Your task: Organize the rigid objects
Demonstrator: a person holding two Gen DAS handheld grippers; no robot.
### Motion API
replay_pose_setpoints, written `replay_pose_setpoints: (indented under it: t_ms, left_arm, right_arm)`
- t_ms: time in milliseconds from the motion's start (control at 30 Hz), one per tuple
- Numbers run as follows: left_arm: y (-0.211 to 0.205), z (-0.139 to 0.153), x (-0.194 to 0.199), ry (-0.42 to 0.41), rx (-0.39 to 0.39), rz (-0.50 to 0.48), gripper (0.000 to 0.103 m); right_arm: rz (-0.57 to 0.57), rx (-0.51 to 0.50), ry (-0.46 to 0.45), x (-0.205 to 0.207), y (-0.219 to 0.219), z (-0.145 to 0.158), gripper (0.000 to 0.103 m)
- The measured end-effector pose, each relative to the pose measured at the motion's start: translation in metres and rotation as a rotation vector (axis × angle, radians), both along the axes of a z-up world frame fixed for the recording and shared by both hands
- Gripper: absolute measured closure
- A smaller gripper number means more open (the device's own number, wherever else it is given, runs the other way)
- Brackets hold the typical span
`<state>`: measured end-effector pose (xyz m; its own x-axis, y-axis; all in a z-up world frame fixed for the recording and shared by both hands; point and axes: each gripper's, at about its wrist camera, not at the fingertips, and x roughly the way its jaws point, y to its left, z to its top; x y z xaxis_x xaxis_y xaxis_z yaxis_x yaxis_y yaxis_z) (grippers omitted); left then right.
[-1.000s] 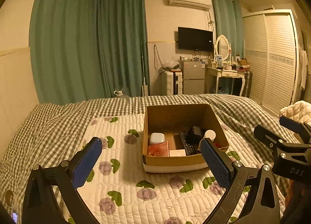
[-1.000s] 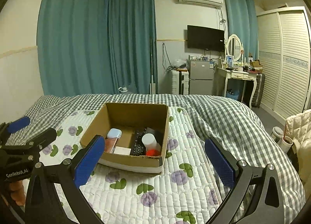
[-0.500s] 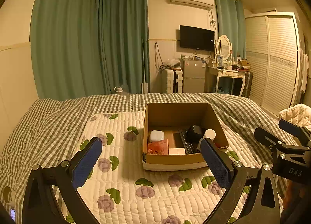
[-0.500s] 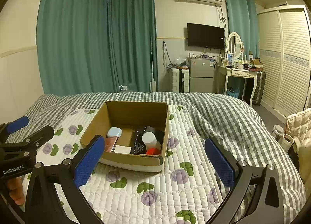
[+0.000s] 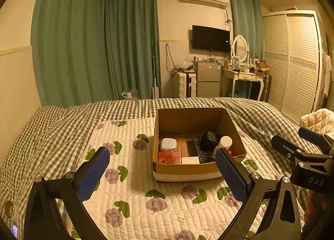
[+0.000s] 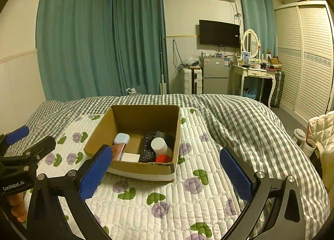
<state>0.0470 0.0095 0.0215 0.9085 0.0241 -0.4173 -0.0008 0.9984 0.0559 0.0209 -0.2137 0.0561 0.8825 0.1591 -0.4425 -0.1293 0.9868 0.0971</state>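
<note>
A lamplit bedroom with teal floor-length curtains [image 6: 100, 37], a wall-mounted black television [image 6: 219, 32] and a bed spread with a white quilted cover printed with purple flowers [image 6: 167, 198] over a grey checked duvet [image 6: 240, 119]. At the centre of both views an open brown cardboard box [image 5: 187, 169] sits on the quilt, holding a small white rounded case [image 5: 168, 143], a reddish flat packet [image 5: 169, 155], a black remote control [image 5: 201, 153], a dark blocky object [image 5: 210, 138] and a white cylindrical bottle [image 6: 160, 146] standing over something red. The left gripper [image 5: 162, 175] and the right gripper [image 6: 167, 175], both black-framed with blue pads, hang at the bottom of their frames with jaws spread wide and nothing between them, short of the box. The items look crowded together at the near wall, so a reach for one could well nudge its neighbour or tip the upright bottle. The soft bedding may also let the light box slide or tilt if a finger catches its rim.
</note>
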Motion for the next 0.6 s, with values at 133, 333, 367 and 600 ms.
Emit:
replay_pose_setpoints:
  t_ms: [133, 333, 367, 600]
  left_arm:
    - [-0.0001, -0.0001, -0.0004, -0.002, -0.001, -0.007, 0.000]
    - [-0.0030, -0.0011, -0.0014, 0.002, 0.003, -0.018, 0.000]
    - [-0.0034, -0.0011, -0.0013, 0.003, 0.003, -0.018, 0.000]
    - [-0.0046, -0.0017, -0.0026, 0.003, 0.003, -0.019, 0.000]
  right_arm:
    - [-0.001, -0.001, 0.003, 0.0006, 0.0009, -0.0012, 0.000]
    - [-0.001, -0.004, 0.013, 0.0034, 0.0003, -0.0043, 0.000]
    - [0.000, -0.005, 0.014, 0.0035, 0.0003, -0.0048, 0.000]
    - [0.002, -0.008, 0.016, 0.0035, 0.0017, -0.0055, 0.000]
